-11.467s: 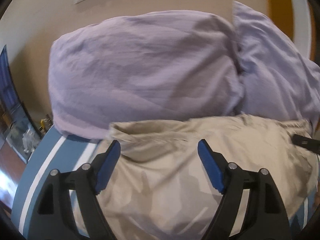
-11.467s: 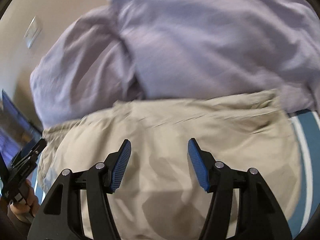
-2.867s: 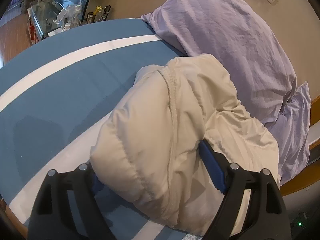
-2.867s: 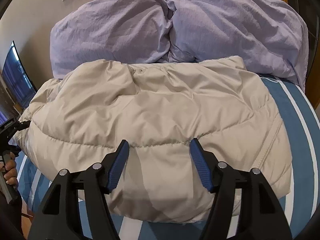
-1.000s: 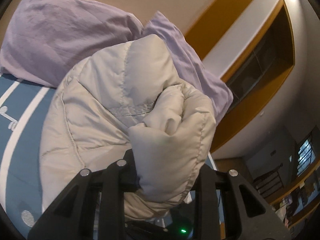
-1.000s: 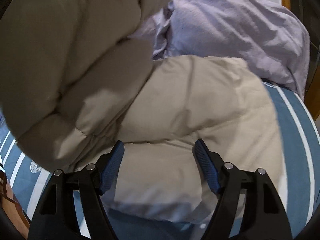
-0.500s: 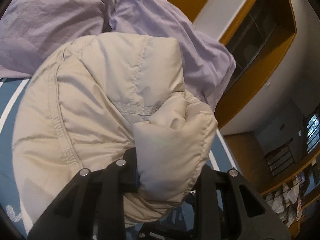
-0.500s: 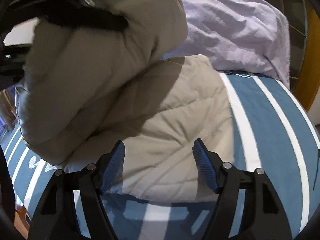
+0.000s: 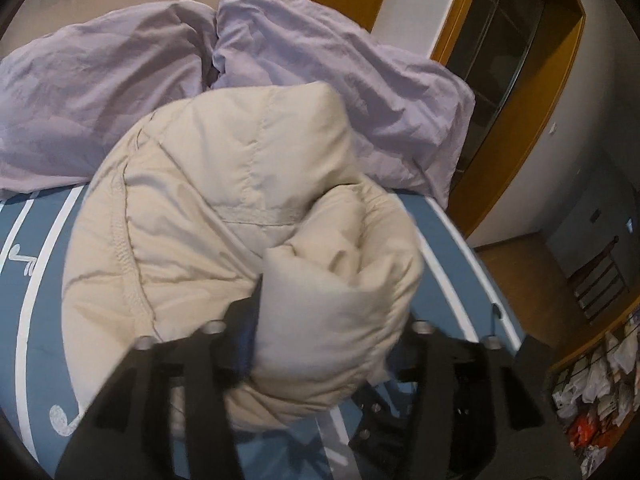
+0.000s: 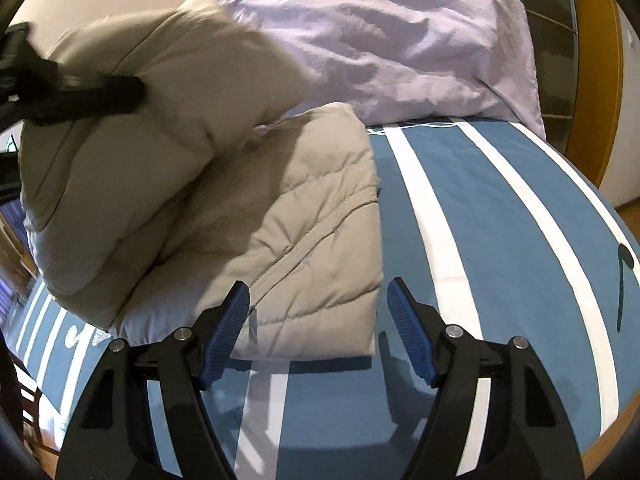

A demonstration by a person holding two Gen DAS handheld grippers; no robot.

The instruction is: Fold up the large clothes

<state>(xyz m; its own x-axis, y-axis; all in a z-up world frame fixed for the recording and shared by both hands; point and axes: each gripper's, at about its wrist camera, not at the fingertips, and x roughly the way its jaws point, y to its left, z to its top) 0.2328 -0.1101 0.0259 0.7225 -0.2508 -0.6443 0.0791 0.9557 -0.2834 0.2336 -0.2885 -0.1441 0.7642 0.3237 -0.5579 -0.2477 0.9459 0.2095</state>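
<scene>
A beige puffer jacket (image 9: 224, 200) lies on the blue and white striped bed. My left gripper (image 9: 332, 328) is shut on a thick bunched edge of the jacket and holds that side lifted and folded over the rest. In the right wrist view the lifted part (image 10: 132, 148) hangs at the left with the left gripper (image 10: 80, 92) clamped on it, above the flat part of the jacket (image 10: 312, 248). My right gripper (image 10: 320, 320) is open and empty, just in front of the flat part's near edge.
Two lilac pillows (image 9: 100, 92) (image 10: 400, 40) lie against the wall behind the jacket. The striped bedspread (image 10: 500, 240) stretches to the right. A wooden door frame (image 9: 520, 120) and the floor (image 9: 540, 280) lie beyond the bed's right edge.
My left gripper has carried the gripped jacket edge further across to the right over the rest. The right gripper has stayed open and drawn back to the jacket's near edge.
</scene>
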